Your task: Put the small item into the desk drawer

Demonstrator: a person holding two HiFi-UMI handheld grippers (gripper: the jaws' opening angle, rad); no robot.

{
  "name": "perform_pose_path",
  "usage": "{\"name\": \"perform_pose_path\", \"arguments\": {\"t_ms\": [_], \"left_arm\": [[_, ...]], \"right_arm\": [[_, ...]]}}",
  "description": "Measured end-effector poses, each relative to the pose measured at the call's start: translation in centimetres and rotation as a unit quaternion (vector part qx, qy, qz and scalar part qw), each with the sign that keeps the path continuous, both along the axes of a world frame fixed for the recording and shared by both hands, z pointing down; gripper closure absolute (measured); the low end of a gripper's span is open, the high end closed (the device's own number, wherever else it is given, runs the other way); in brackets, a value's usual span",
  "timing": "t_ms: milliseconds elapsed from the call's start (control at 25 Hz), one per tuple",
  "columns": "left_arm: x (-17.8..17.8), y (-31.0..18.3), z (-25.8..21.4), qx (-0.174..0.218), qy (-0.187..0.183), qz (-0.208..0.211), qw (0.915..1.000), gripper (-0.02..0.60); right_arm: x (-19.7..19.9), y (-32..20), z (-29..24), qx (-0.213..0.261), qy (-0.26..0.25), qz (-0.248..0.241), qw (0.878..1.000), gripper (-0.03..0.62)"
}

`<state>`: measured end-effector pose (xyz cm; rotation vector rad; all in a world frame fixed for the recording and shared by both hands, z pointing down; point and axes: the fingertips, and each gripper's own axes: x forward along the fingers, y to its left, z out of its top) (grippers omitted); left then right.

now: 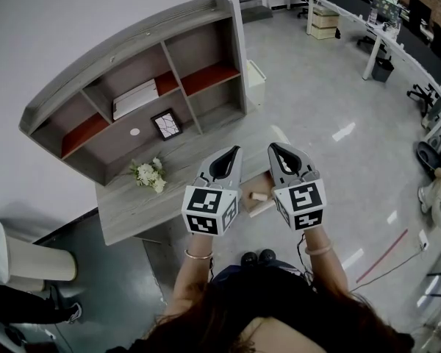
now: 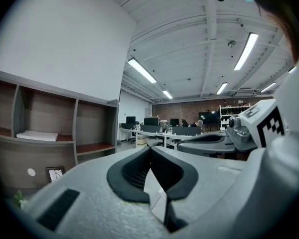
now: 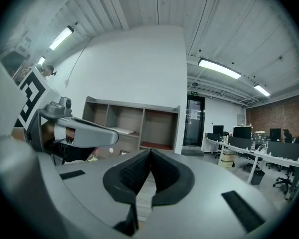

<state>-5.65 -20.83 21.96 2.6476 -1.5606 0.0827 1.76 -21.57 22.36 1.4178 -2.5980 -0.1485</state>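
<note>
The small item is lying between my two tools in the head view, a short pale piece resting on a brown surface just off the worktop's front edge. I am taking that surface for the open drawer, though the tools are covering most of it, so I am not claiming it for certain. If it is the drawer floor, the item is already sitting where the task wants it. I am holding the left tool and right tool up above it, side by side. In each gripper view the jaws are meeting at their tips with nothing caught between them. I am judging the item to be light and stiff, roughly cylindrical and so inclined to roll, with nothing about it looking fragile. Any grip on it would be safest across its middle, pads squeezing the long sides, so that it is not squirting out endwise.
</note>
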Motion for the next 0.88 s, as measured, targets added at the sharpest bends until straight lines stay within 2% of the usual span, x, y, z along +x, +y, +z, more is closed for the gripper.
{"name": "perform_pose_path", "arguments": {"t_ms": [480,880], "left_arm": [[-0.6,-0.5,0.8,-0.009,0.005,0.002,0.9999,0.566],[-0.4,-1.1,1.3,-0.017,0.01,0.009,0.9998,0.565]], "right_arm": [[-0.8,-0.3,0.4,-0.005,-0.012,0.003,1.0,0.592],[-1.3,-0.6,0.3,-0.014,-0.035,-0.018,0.999,0.592]]}}
